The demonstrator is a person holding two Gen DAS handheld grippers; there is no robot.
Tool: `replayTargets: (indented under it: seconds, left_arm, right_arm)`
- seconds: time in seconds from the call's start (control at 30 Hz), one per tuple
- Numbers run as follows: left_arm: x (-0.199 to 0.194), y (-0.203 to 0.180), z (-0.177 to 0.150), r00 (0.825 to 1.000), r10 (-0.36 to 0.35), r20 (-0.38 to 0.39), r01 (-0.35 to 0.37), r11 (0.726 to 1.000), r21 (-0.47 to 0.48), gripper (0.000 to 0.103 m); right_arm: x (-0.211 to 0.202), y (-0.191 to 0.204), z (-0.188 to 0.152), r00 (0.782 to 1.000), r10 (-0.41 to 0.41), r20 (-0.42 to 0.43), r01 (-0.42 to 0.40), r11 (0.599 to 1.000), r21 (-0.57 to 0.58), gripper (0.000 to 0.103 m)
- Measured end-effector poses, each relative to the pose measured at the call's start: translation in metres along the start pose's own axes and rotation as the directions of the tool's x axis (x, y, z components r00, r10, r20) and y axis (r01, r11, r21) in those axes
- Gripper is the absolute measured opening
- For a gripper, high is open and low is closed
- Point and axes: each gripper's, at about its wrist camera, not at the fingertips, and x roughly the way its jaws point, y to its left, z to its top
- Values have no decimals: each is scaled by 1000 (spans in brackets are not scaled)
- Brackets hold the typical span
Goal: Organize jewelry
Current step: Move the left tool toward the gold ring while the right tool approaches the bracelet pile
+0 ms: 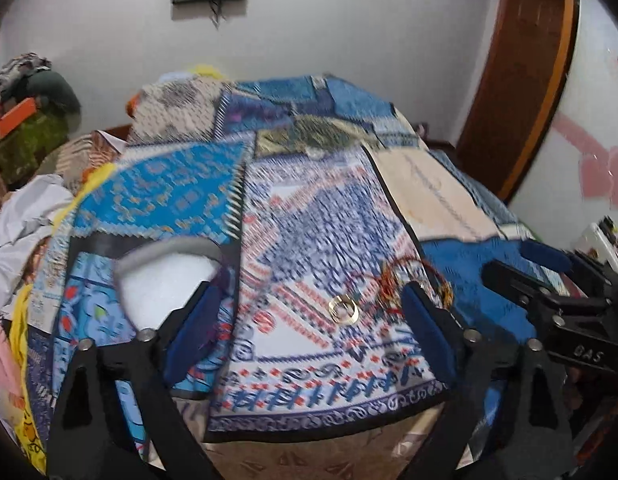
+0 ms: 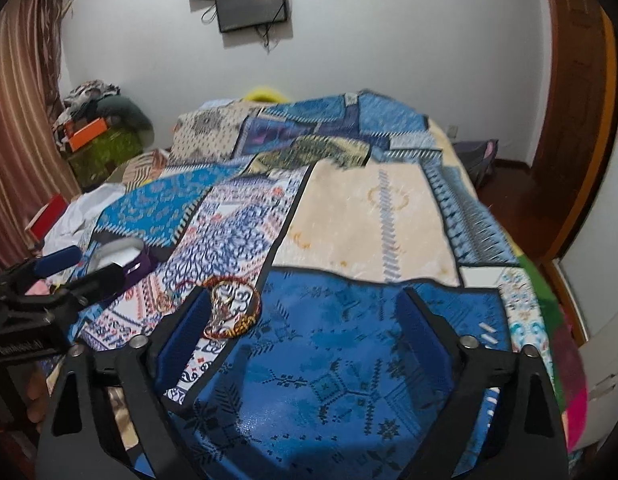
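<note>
Two gold rings (image 1: 343,308) lie on a blue-and-white patterned mat (image 1: 309,224), seen between the fingers of my left gripper (image 1: 309,312), which is open and touches nothing. Red-gold bangles (image 1: 405,284) lie just right of the rings, by the right blue pad. A white box with a grey rim (image 1: 165,276) sits behind the left pad. In the right wrist view the bangles (image 2: 233,312) lie beside the left finger of my right gripper (image 2: 305,328), open over a deep blue mat (image 2: 329,360). The white box (image 2: 113,256) and a purple piece (image 2: 139,270) are at the left.
Several patterned mats cover a bed. The right gripper (image 1: 525,268) shows at the right edge of the left wrist view, and the left gripper (image 2: 79,270) at the left edge of the right one. Crumpled white cloth (image 1: 25,216) lies left; a wooden door frame (image 2: 577,120) stands right.
</note>
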Motion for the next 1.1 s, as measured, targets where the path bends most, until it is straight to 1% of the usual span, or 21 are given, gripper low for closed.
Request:
replayTargets:
  seconds: [0.03, 0.17, 0.23, 0.27, 0.33, 0.47, 0.53, 0.6, 0.67, 0.7, 0.8, 0.9, 1.1]
  left_arm:
    - [4, -1, -2, 1000, -8, -14, 9, 1000, 6, 86]
    - [14, -4, -8, 998, -27, -50, 28, 999, 18, 76]
    - [17, -4, -10, 997, -40, -67, 41, 999, 19, 65]
    - [18, -4, -11, 996, -44, -74, 45, 999, 19, 62]
    - [22, -3, -12, 995, -52, -86, 54, 998, 20, 53]
    - [25, -4, -12, 994, -60, -91, 63, 997, 35, 46]
    - [26, -5, -12, 993, -74, -91, 79, 996, 46, 39]
    - [28, -7, -12, 992, -82, -92, 87, 994, 60, 35]
    - [30, -10, -12, 992, -89, -91, 95, 993, 73, 30]
    - [31, -11, -12, 992, -92, -90, 99, 992, 78, 25]
    - [34, -12, -11, 992, -95, -89, 102, 991, 82, 17]
    - [34, -11, -11, 991, -101, -86, 108, 991, 77, 17]
    - [26, -8, -12, 993, -100, -70, 105, 992, 68, 17]
  right_arm:
    - [3, 1, 0, 1000, 8, -9, -8, 1000, -5, 78]
    - [13, 5, -4, 998, 47, -49, -48, 998, -28, 67]
    - [17, 6, -5, 995, 67, -69, -70, 997, -35, 58]
    - [18, 7, -6, 994, 74, -75, -77, 996, -36, 57]
    - [20, 8, -6, 993, 88, -85, -91, 995, -40, 52]
    - [22, 10, -5, 991, 98, -89, -103, 994, -48, 46]
    - [24, 11, -3, 990, 105, -95, -110, 993, -52, 42]
    - [26, 12, -4, 989, 108, -99, -114, 992, -55, 42]
    - [27, 13, -4, 989, 108, -100, -114, 992, -54, 42]
    - [27, 13, -4, 989, 110, -101, -115, 992, -52, 42]
    - [27, 13, -4, 988, 118, -104, -123, 991, -44, 41]
    - [27, 14, -4, 986, 124, -109, -129, 991, -45, 41]
    - [29, 19, -5, 985, 121, -127, -130, 989, -70, 33]
